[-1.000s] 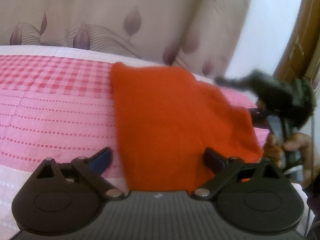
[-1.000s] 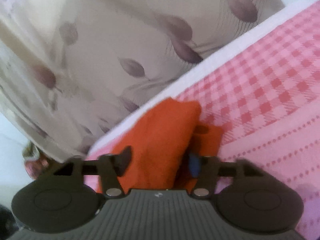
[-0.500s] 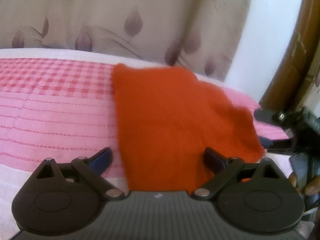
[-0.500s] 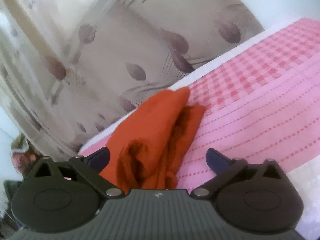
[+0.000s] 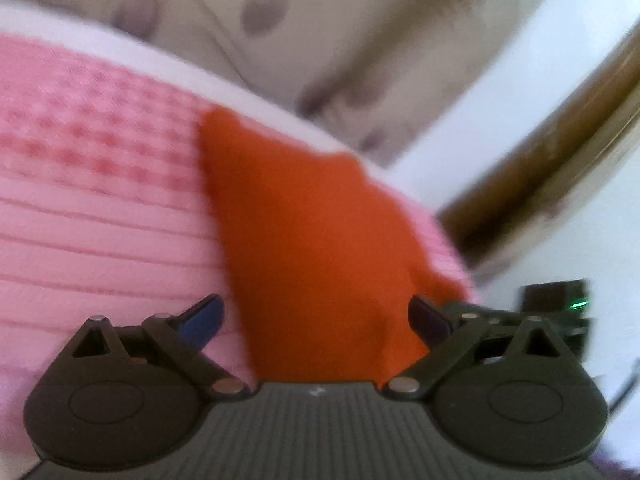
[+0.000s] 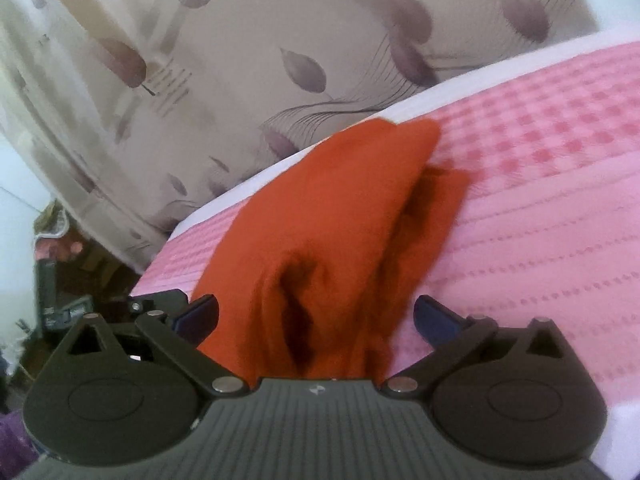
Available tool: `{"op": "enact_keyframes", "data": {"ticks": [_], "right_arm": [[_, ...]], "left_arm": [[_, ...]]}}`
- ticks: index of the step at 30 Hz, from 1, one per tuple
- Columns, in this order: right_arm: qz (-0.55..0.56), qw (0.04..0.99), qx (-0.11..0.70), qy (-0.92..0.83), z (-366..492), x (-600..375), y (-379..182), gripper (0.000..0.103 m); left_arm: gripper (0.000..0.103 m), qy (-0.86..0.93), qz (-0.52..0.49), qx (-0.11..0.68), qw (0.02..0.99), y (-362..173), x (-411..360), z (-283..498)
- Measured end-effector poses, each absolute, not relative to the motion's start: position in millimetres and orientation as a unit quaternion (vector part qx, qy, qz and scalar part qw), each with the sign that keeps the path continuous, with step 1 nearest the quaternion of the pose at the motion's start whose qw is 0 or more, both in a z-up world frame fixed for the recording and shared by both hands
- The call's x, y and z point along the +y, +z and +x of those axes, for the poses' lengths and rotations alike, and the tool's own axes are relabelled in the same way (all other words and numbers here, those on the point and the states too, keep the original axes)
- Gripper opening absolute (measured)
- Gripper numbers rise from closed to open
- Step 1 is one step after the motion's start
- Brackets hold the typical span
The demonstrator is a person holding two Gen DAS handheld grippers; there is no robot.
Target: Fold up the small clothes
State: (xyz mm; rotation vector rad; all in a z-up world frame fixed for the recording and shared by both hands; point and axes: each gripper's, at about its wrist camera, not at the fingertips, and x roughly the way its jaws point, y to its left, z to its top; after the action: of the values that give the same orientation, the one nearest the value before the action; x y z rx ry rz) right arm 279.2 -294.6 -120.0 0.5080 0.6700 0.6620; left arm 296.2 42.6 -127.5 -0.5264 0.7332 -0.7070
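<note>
Jaws wide, orange garment (image 5: 312, 240) near bed edge (image 6: 224, 204)

Pink bedspread (image 6: 540, 208) under my view, checked band toward 12 o'clock, dotted stripes nearer me. White bed edge (image 6: 420, 100) beyond it. Beige curtain (image 6: 248, 60) with mauve leaf print fills 10 to 1 o'clock, daylight glowing through. In my left view, white wall (image 5: 520, 80) at 1 o'clock, brown wooden frame (image 5: 560, 136) at 2 o'clock. Left view blurred.
</note>
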Motion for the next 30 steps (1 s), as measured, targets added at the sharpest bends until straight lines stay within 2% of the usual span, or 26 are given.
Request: {"op": "enact_keyframes", "data": {"ticks": [2, 3, 4, 5, 6, 8, 10, 22, 30], "right_arm": [[0.254, 0.849, 0.326, 0.329, 290, -291, -120, 0.102], [0.256, 0.848, 0.325, 0.331, 293, -290, -121, 0.096], [0.259, 0.847, 0.325, 0.331, 295, -288, -121, 0.084], [0.264, 0.846, 0.328, 0.328, 298, -288, -122, 0.070], [0.274, 0.842, 0.337, 0.321, 300, -288, -125, 0.038], [0.309, 0.828, 0.347, 0.313, 303, -292, -134, 0.036], [0.291, 0.843, 0.331, 0.309, 295, -287, -127, 0.034], [0.282, 0.845, 0.297, 0.345, 215, -239, -81, 0.033], [0.298, 0.829, 0.314, 0.354, 154, -198, -89, 0.033]], "left_arm": [[0.098, -0.364, -0.251, 0.339, 0.830, -132, 39, 308], [0.098, -0.367, -0.246, 0.334, 0.833, -132, 36, 312], [0.093, -0.368, -0.244, 0.327, 0.835, -133, 33, 314], [0.067, -0.365, -0.239, 0.322, 0.840, -134, 30, 315], [0.048, -0.351, -0.229, 0.327, 0.847, -136, 27, 318], [0.040, -0.340, -0.241, 0.325, 0.849, -139, 28, 317], [0.038, -0.327, -0.230, 0.314, 0.861, -132, 27, 306], [0.038, -0.294, -0.201, 0.284, 0.890, -89, 75, 202], [0.038, -0.273, -0.199, 0.303, 0.891, -96, 115, 143]]}}
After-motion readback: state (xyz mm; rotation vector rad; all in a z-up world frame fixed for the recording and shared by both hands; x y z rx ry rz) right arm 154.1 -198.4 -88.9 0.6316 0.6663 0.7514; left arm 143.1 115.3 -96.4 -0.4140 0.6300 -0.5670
